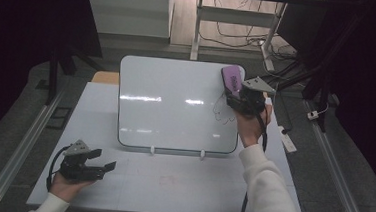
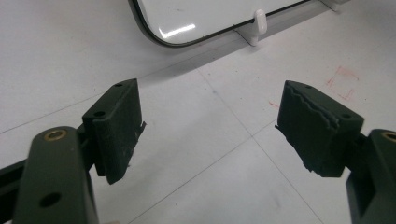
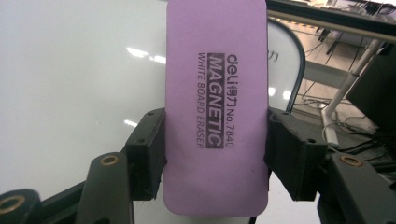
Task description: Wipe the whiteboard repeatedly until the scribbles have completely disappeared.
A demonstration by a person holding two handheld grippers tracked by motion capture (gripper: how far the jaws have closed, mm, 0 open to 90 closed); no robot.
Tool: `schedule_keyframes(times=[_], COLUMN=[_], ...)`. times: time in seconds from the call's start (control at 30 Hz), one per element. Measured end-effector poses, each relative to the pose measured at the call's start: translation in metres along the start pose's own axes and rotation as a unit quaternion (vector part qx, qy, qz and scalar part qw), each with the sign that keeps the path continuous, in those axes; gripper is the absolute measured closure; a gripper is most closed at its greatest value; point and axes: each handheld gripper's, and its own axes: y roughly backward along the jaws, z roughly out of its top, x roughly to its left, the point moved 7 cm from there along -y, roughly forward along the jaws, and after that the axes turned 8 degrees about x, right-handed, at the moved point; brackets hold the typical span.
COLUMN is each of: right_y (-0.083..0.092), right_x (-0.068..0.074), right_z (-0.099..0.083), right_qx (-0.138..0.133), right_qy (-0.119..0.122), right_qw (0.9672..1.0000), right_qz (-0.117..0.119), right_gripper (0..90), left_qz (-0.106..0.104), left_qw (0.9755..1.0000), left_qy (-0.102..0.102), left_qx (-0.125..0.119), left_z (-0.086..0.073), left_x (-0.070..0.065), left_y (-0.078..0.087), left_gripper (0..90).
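Purple foam, printed with "MAGNETIC WHITE BOARD ERASER", is seen clamped between the two black jaws of the right gripper in the right gripper view, the pads being pressed against the long sides of the eraser so that most of its length projects beyond them. In the high view the same eraser is held up against the upper right corner of the whiteboard, with the right gripper just below it and the hand behind. A dark scribble is left on the board's right side, directly beneath the eraser and beside the gripper. The whiteboard is propped on two small white feet at the far half of the white table. The left gripper is rested low at the near left corner of the table, well apart from the board. In the left gripper view its jaws are spread wide, and nothing is held between them; bare table surface and a faint red square mark are seen beyond.
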Motion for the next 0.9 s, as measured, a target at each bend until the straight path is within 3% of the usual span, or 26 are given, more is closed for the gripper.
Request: schedule_keyframes(times=[0.13, 0.17, 0.27, 0.3, 0.33, 0.37, 0.4, 0.43, 0.53, 0.7, 0.87, 0.9], right_y=[0.000, 0.000, 0.000, -0.001, -0.001, 0.001, 0.001, 0.003, 0.005, 0.008, 0.007, 0.005], right_x=[0.005, 0.015, 0.027, 0.043, 0.043, 0.056, 0.056, 0.065, 0.072, 0.069, 0.056, 0.047], right_z=[-0.001, -0.007, -0.015, -0.027, -0.027, -0.039, -0.039, -0.052, -0.067, -0.073, -0.066, -0.057], right_qx=[-0.003, -0.002, 0.002, 0.006, 0.006, 0.004, 0.004, 0.001, 0.000, 0.008, -0.004, -0.005], right_qy=[0.012, 0.016, 0.031, 0.054, 0.054, 0.073, 0.073, 0.068, 0.077, 0.082, 0.068, 0.062], right_qw=[0.9999, 0.9998, 0.9993, 0.9982, 0.9982, 0.9968, 0.9968, 0.9967, 0.9959, 0.9955, 0.9972, 0.9979], right_qz=[-0.005, 0.011, 0.020, 0.027, 0.027, 0.034, 0.034, 0.045, 0.046, 0.046, 0.030, 0.020], right_gripper=[41.0, 41.1, 41.1, 41.1, 41.1, 41.1, 41.1, 41.1, 41.1, 41.1, 41.1, 41.1], left_qz=[-0.002, -0.003, -0.003, -0.002, -0.002, -0.002, -0.002, -0.001, -0.002, -0.004, -0.007, -0.008], left_qw=[1.0000, 1.0000, 1.0000, 1.0000, 1.0000, 1.0000, 1.0000, 1.0000, 1.0000, 1.0000, 0.9999, 0.9999], left_qy=[0.003, 0.004, 0.004, 0.005, 0.005, 0.005, 0.005, 0.003, 0.001, 0.000, -0.001, -0.001], left_qx=[-0.001, -0.001, 0.001, 0.003, 0.003, 0.003, 0.003, 0.002, 0.002, 0.004, 0.012, 0.015], left_z=[0.000, 0.000, 0.000, -0.001, -0.001, -0.001, -0.001, -0.001, 0.000, -0.001, -0.002, -0.002], left_x=[0.002, 0.002, 0.002, 0.002, 0.002, 0.001, 0.001, 0.001, 0.000, -0.001, -0.001, -0.002], left_y=[0.000, 0.000, 0.000, -0.001, -0.001, -0.001, -0.001, -0.001, -0.001, -0.001, -0.004, -0.005], left_gripper=[23.0, 23.0, 22.9, 22.9, 22.9, 22.9, 22.9, 22.9, 22.9, 22.8, 22.3, 22.3])
